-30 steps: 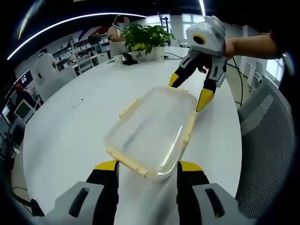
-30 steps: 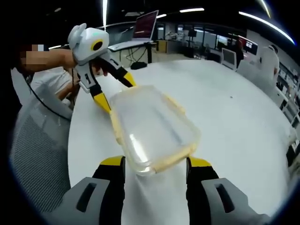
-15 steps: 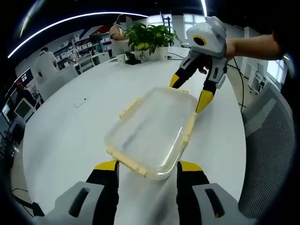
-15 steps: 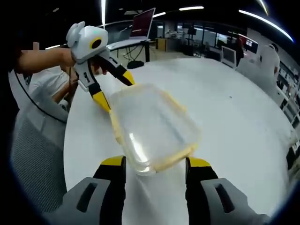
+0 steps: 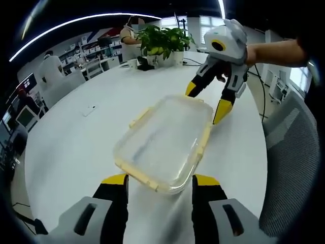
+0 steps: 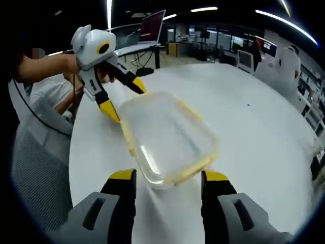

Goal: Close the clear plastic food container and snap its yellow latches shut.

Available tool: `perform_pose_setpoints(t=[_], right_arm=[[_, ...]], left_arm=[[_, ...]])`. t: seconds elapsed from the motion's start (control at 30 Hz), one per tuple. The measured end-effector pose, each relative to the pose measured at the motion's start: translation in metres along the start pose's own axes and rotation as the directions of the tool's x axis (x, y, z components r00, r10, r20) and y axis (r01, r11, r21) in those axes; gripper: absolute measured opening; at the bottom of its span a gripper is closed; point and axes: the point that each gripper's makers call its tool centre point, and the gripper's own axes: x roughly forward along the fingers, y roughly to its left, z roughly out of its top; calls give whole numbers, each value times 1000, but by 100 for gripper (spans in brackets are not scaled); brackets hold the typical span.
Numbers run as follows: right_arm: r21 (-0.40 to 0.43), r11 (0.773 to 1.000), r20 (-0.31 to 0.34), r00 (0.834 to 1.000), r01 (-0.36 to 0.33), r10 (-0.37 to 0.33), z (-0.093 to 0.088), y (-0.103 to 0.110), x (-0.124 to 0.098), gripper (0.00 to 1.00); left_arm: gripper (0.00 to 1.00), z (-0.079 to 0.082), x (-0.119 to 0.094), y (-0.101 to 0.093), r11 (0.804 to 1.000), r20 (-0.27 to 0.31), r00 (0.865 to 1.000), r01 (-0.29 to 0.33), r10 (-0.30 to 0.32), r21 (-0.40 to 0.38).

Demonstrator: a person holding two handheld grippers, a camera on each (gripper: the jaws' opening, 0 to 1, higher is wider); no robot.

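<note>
A glossy clear plastic container [image 5: 163,142] with matt yellow latches [image 5: 204,141] is seen mid-frame on a smooth white table [image 5: 71,147], beside a mesh-fabric chair [image 5: 289,152].

Container's [image 5: 163,142] latch state unclear

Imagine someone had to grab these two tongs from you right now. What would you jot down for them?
Left tongs: open, jaws either side of the near end of the clear container, not squeezing it.
Right tongs: open too, straddling the opposite end.
The container sits on the white table with its lid on top. Yellow latches line the edges; a side latch looks flared out, but I cannot tell which ones are snapped.
Done: lid appears placed on.
Left: press each latch down until it is shut, and check all sides.
</note>
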Motion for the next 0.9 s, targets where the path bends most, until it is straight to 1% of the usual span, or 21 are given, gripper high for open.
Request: perform_pose_setpoints(t=[0.17,0.3,0.47,0.5,0.53,0.6,0.63,0.77,0.83,0.9], right_arm=[[22,999,28,999,30,-30,-3,8,-8,53],[34,997,48,997,63,-64,-6,11,-16,57],[78,991,88,990,106,-113,-10,18,-31,62],[108,987,106,986,117,-129,-10,19,-35,62],[119,986,120,984,119,-133,-9,21,-38,63],[126,982,136,979,138,-155,-11,24,-45,65],[130,980,154,973,151,-170,-11,26,-50,65],[143,974,186,962,174,-199,-16,33,-61,69],[143,971,194,956,193,-219,-20,36,-66,71],[159,968,216,950,195,-227,-21,40,-72,74]], left_arm=[[49,-4,-8,-3,1000,11,1000,-8,9,-18],[51,-5,-17,-7,998,40,999,-21,23,-54],[55,-8,-31,-12,995,70,996,-42,49,-95],[55,-9,-34,-13,994,78,995,-51,59,-99],[56,-10,-36,-14,993,82,995,-55,63,-101],[58,-11,-42,-19,992,88,994,-58,68,-109],[60,-13,-45,-21,992,93,993,-59,70,-115],[64,-16,-55,-29,989,107,991,-69,84,-131],[66,-16,-61,-31,987,125,987,-84,102,-137],[67,-18,-67,-35,985,140,983,-98,118,-142]])
